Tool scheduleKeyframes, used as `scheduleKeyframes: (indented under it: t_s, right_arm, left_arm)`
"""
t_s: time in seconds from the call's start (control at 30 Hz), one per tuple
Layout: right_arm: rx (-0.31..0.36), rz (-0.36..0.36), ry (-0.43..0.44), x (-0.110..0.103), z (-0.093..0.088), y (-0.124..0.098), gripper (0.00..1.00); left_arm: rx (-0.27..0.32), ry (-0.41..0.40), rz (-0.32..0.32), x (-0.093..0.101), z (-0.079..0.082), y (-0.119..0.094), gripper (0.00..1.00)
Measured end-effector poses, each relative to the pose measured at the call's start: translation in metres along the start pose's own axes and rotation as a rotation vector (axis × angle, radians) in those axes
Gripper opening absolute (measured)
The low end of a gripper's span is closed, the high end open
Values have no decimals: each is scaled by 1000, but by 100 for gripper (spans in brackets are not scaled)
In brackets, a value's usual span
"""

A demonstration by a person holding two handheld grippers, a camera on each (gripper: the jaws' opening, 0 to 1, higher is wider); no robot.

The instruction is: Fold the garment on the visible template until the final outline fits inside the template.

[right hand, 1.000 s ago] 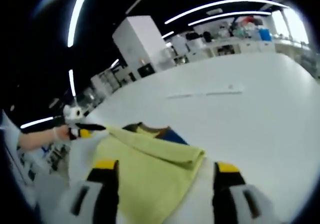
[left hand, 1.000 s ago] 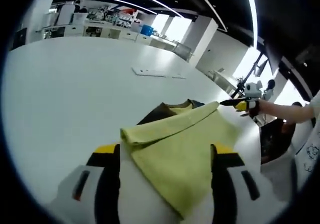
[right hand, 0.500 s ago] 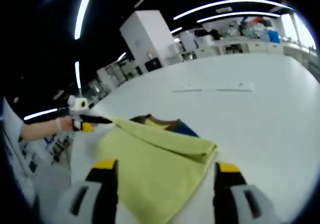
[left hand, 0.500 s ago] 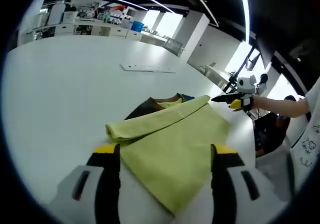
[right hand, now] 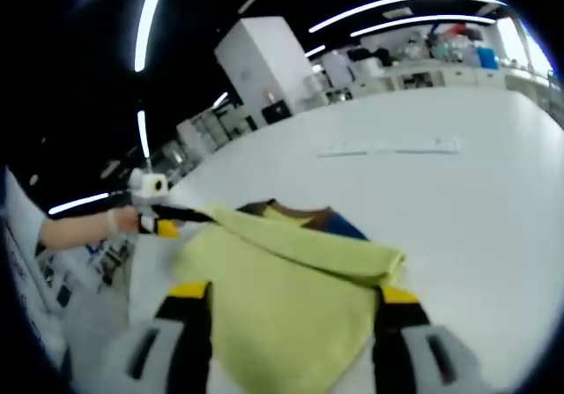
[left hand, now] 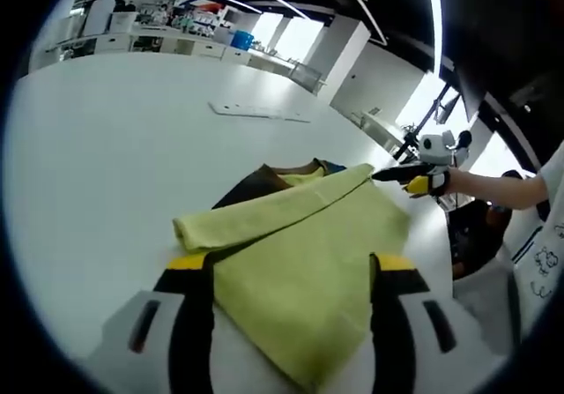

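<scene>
Your garment (left hand: pixel 300 253), yellow-green with a dark brown and blue part showing at its far edge, lies on the white tabletop (left hand: pixel 106 156) with one edge rolled over into a long fold. In the left gripper view it spreads up between your left gripper's (left hand: pixel 291 275) jaws, which stand wide apart with the cloth lying between them; you cannot tell whether they touch it. At the far corner of the fold, your right gripper (left hand: pixel 397 175) reaches in from the right, its dark tips drawn together at the cloth's corner.

In the right gripper view the garment (right hand: pixel 282 297) again fills the gap between that gripper's (right hand: pixel 291 301) own wide-set jaws, while the left gripper (right hand: pixel 181 213) comes in from the left, its tips closed on the garment's corner. A hand (right hand: pixel 75 229) holds it. A thin flat strip (right hand: pixel 388 147) lies far off on the tabletop (right hand: pixel 476 200).
</scene>
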State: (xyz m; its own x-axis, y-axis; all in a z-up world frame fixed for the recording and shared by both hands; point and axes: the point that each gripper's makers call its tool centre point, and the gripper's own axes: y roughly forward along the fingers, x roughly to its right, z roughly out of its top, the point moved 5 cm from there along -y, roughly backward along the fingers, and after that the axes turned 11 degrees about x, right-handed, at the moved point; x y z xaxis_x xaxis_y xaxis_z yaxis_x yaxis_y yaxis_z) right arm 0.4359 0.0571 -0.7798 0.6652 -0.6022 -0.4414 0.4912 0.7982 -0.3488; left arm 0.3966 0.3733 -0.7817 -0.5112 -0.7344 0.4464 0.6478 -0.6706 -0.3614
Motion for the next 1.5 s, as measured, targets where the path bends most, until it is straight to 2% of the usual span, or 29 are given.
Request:
scheduleKeyframes:
  t_s: [0.3, 0.53, 0.7, 1.13, 1.33, 1.5]
  right_arm:
    - [39, -19, 17, 13, 15, 19, 70]
    - [58, -52, 23, 25, 22, 27, 68]
    - [61, -58, 44, 26, 23, 28, 67]
    - [55, -65, 28, 23, 22, 17, 67]
    - [65, -82, 26, 19, 20, 3, 66]
    - [82, -94, 35, 18, 13, -12, 64]
  left_arm:
    - [76, -36, 22, -15, 18, 11, 68]
    - [102, -61, 64, -27, 25, 15, 68]
    - [103, -65, 71, -23, 24, 16, 68]
    - [87, -51, 55, -18, 24, 12, 69]
    - [69, -9, 52, -5, 21, -1, 69]
    - [76, -2, 63, -4, 17, -12, 68]
